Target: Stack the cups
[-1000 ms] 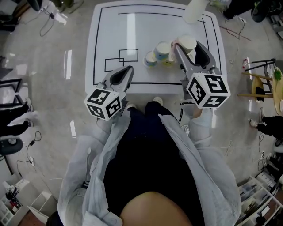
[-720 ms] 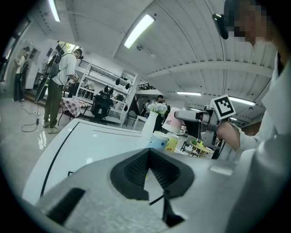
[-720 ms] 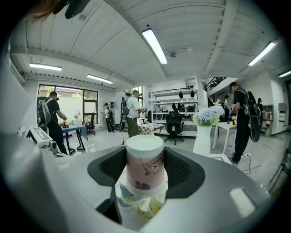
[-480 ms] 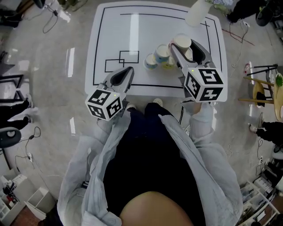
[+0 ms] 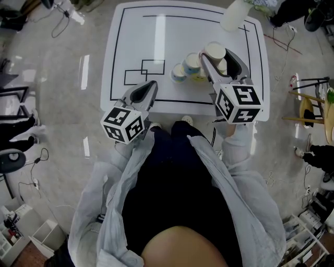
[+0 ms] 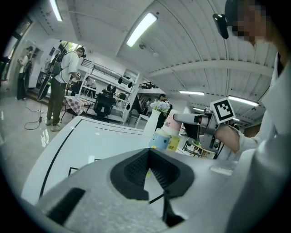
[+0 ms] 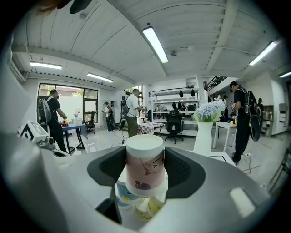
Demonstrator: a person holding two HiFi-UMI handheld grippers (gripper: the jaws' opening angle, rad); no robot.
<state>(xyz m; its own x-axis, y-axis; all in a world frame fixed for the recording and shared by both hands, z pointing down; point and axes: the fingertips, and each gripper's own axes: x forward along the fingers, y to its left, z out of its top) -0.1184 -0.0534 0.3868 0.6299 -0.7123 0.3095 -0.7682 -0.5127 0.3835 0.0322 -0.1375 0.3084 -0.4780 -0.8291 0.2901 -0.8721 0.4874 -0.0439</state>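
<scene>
From my remote seat, the white table (image 5: 117, 57) fills the upper part of the head view, with black lines and overlapping rectangles (image 5: 143, 72) drawn on its left half. The left gripper (image 5: 152, 83) hangs over the table's near edge, just below those rectangles. Its fingers are pressed together at the tips with nothing between them (its own camera shows the dark pads meeting in a point). To the right, a little cluster stands close together near the middle of the table: a nearer bluish cup (image 5: 178, 72), a second bluish cup (image 5: 192, 62) behind it and a yellow cup (image 5: 199, 76) on their right. The right gripper (image 5: 216, 55) reaches in over the cluster's right side, its fingers pinching a pale cup with a pink print (image 7: 144, 166) by the sides, flat white end facing up. That cup sits above the bluish and yellow ones; I cannot tell whether its lower edge touches them. At the table's far right corner stands a white vase (image 5: 232, 14) of flowers, well apart from the cups.
</scene>
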